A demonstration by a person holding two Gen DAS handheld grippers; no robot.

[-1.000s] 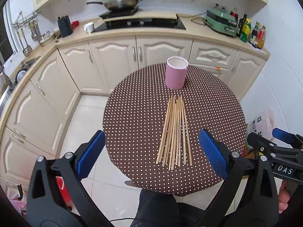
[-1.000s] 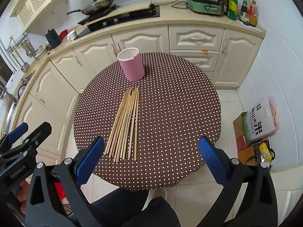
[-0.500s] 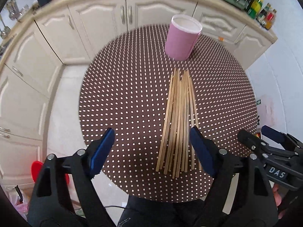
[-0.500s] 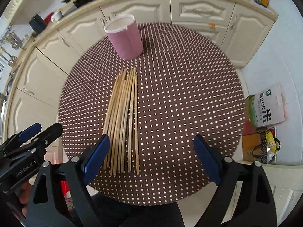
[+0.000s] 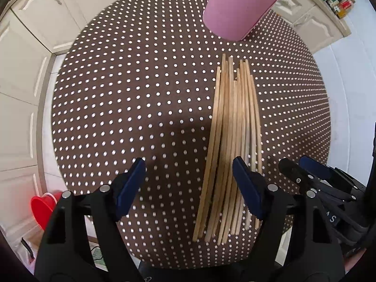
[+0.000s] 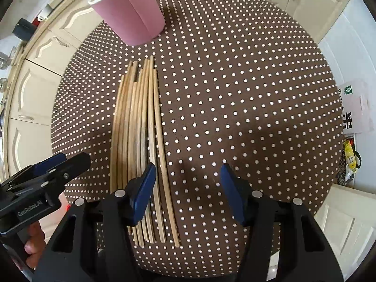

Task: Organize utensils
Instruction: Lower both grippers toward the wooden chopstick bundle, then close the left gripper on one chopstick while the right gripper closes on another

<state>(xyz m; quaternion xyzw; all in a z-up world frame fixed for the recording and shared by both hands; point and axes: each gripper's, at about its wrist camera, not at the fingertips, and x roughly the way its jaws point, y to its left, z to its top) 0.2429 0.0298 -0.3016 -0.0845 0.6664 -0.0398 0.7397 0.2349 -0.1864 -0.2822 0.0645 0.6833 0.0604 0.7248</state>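
Both grippers pointed steeply down over the round dotted table (image 5: 122, 75), jaws closing and gripping nothing. Left gripper (image 5: 188, 185) straddled bare cloth and the left side of the chopsticks (image 5: 235, 129); right gripper (image 6: 188, 188) straddled the two rightmost sticks of that bundle (image 6: 138, 122). Stick ends lay near the table's front edge. Beyond their tips stood the pink cup (image 6: 131, 16), apart. Open cloth spread to either side.

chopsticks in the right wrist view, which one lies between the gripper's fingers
The rightmost chopstick, the outer one on the bare-tablecloth side. It alone runs inside the closing right gripper; the rest of the bundle lies left of its left finger.
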